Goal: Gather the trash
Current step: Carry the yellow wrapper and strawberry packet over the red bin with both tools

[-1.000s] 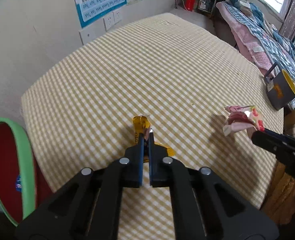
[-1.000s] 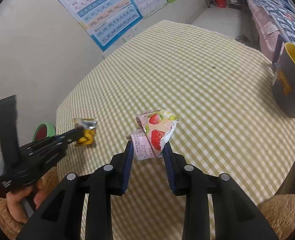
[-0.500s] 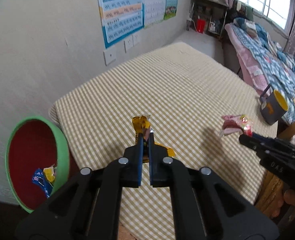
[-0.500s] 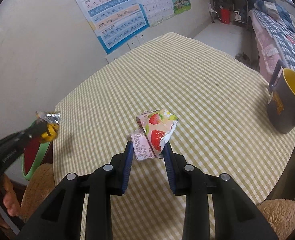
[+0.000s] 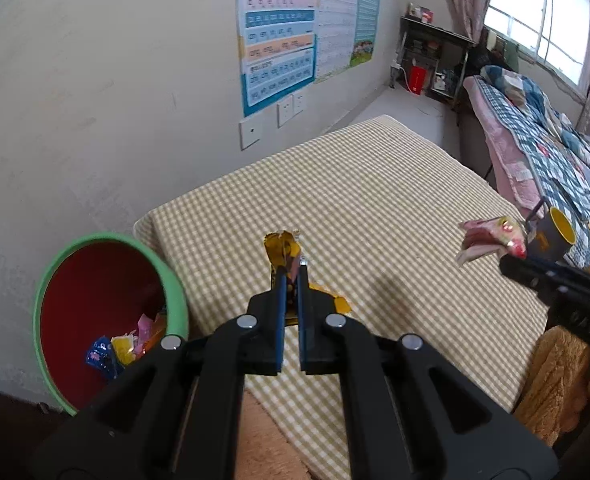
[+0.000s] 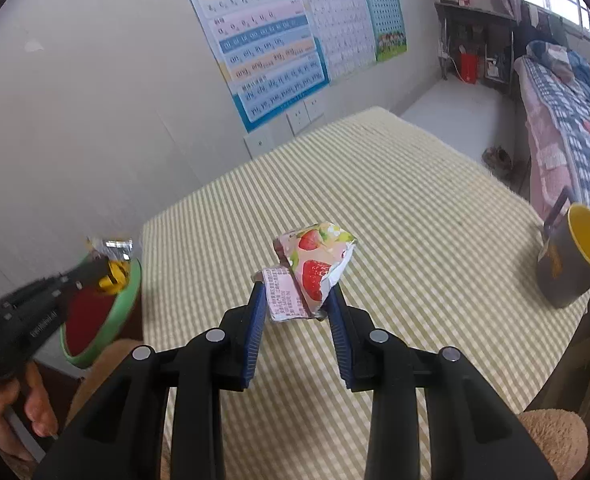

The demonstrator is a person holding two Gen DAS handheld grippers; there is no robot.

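Both pieces of trash are off the checked surface (image 5: 375,208) and in the air. The left claw (image 5: 291,276) is pinched fully closed on a crumpled yellow wrapper (image 5: 281,246), which sticks up past its tips at the centre of the left wrist view. The right claw (image 6: 297,298) is clamped on a strawberry-print packet (image 6: 315,268), its jaws held a little apart by the packet's bulk. That packet sits mid-frame in the right wrist view and at the right edge of the left one.

The green-rimmed bin (image 5: 175,292) stands off the surface's corner, in the lower left of the left wrist view, with a few bright wrappers lying at its bottom. I'd say the lift is done and the carry to the bin is what remains.

The risks look plain enough. The yellow wrapper appears to be held by a thin fold only, so a quick swing could slide it out before it is over the bin's mouth. The strawberry packet is puffy and slick-looking; a squeeze on a crinkled corner may give way. A grey mug with a yellow inside (image 6: 575,256) stands near the surface's right edge, close to the right claw's side, and a careless sweep could knock it. Both claws heading for one bin could also bump each other.
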